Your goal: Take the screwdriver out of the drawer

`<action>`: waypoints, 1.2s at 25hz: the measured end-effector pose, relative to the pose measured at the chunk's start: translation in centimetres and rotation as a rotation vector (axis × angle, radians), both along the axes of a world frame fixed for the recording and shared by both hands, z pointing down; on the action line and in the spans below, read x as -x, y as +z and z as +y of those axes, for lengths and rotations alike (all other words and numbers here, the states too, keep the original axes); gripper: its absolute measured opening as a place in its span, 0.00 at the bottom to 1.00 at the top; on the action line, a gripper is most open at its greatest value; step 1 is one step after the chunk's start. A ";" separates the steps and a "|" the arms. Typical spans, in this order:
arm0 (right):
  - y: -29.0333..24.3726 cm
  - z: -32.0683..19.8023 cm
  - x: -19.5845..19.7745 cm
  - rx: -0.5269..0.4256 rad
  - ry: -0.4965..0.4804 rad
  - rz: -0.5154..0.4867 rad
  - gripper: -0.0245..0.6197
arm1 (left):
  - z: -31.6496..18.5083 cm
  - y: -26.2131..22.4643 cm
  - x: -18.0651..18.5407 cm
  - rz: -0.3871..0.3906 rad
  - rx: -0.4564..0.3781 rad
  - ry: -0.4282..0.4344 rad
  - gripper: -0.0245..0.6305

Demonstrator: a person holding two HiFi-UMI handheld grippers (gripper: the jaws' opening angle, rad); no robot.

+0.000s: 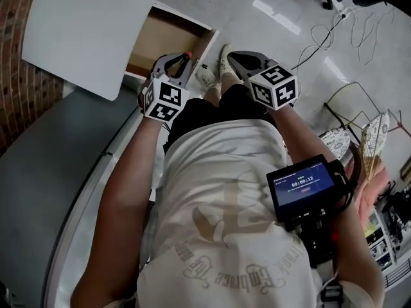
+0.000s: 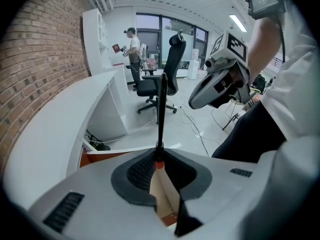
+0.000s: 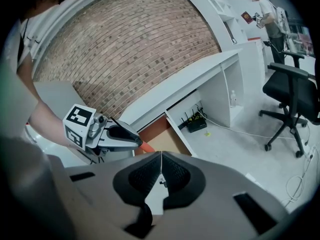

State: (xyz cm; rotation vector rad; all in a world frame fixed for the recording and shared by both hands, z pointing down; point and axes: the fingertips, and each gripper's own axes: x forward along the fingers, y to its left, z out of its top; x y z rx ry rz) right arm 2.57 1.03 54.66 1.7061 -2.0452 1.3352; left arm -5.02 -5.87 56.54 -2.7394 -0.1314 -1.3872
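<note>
My left gripper (image 1: 182,63) is shut on the screwdriver (image 1: 187,56), whose orange handle end shows at the jaw tips. In the left gripper view its black shaft (image 2: 162,109) rises straight out of the shut jaws of the left gripper (image 2: 159,160) above an orange collar. The open drawer (image 1: 166,36), wooden inside, lies just beyond and below that gripper. My right gripper (image 1: 235,58) hangs beside it to the right, shut on nothing. From the right gripper (image 3: 161,156) I see the left gripper (image 3: 131,140), the orange handle (image 3: 146,147) and the drawer (image 3: 165,140).
The white curved desk top (image 1: 83,31) overhangs the drawer, with a brick wall (image 1: 16,101) to its left. Cables (image 1: 334,27) trail over the floor on the right. A black office chair (image 2: 160,79) and a standing person (image 2: 133,46) are farther off.
</note>
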 end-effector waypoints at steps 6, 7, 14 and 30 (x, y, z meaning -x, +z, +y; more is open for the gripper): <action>-0.9 -1.2 -0.5 -0.012 -0.007 0.017 0.07 | -0.5 -1.7 -0.4 0.033 0.021 -0.012 0.14; -1.1 -1.4 -0.5 -0.012 -0.010 0.020 0.07 | -0.4 -2.1 -0.4 0.038 0.026 -0.010 0.14; -2.4 -3.6 -0.6 -0.039 -0.033 0.039 0.07 | -0.4 -4.7 -0.1 0.075 0.040 -0.016 0.14; -8.1 -5.5 5.3 -0.127 -0.172 0.093 0.07 | -1.2 -11.2 7.0 0.191 0.020 -0.266 0.15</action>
